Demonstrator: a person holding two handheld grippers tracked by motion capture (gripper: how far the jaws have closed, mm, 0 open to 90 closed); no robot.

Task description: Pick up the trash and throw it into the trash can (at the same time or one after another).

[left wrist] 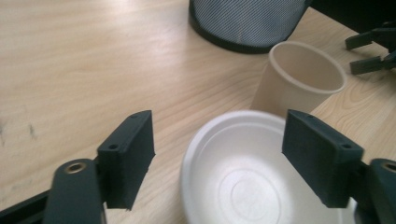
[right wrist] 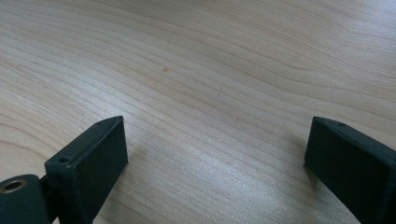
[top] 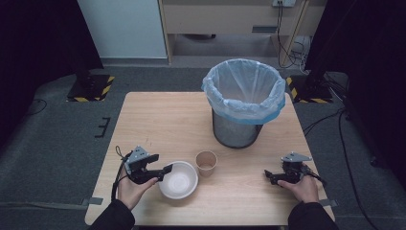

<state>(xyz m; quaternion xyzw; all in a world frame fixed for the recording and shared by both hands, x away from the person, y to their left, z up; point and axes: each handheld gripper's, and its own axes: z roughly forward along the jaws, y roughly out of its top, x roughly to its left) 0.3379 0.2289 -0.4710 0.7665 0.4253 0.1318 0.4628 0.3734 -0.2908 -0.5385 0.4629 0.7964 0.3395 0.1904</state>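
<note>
High view first: left tool (top: 162,171) sits low at the white bowl (top: 178,179), tips at its left rim, jaws wide, nothing gripped yet. Bowl is on the tabletop (top: 158,120) near my edge, paper cup (top: 206,163) just beside it up and right, mesh bin (top: 242,103) with the blue-white liner farther back. Right tool (top: 269,176) rests low at the right side, well apart from everything, jaws spread and empty. Left tool view: black pads stand either side of the bowl's (left wrist: 243,172) near rim, the right pad over the rim, the left one (left wrist: 128,156) still outside on bare wood; can't tell if either touches. Cup (left wrist: 299,79) stands upright right behind the bowl, bin base (left wrist: 243,23) beyond, other tool (left wrist: 373,49) at far right. Right tool view: just wood grain between two wide-open pads (right wrist: 91,165), nothing in them. Risks, as I judge it: bowl is light and thin-walled, so a pinch on the rim could buckle it or tip it up. Pushing in before closing would likely skate it into the cup and knock that over. A shallow bite on the rim may slip when I lift it.
</note>
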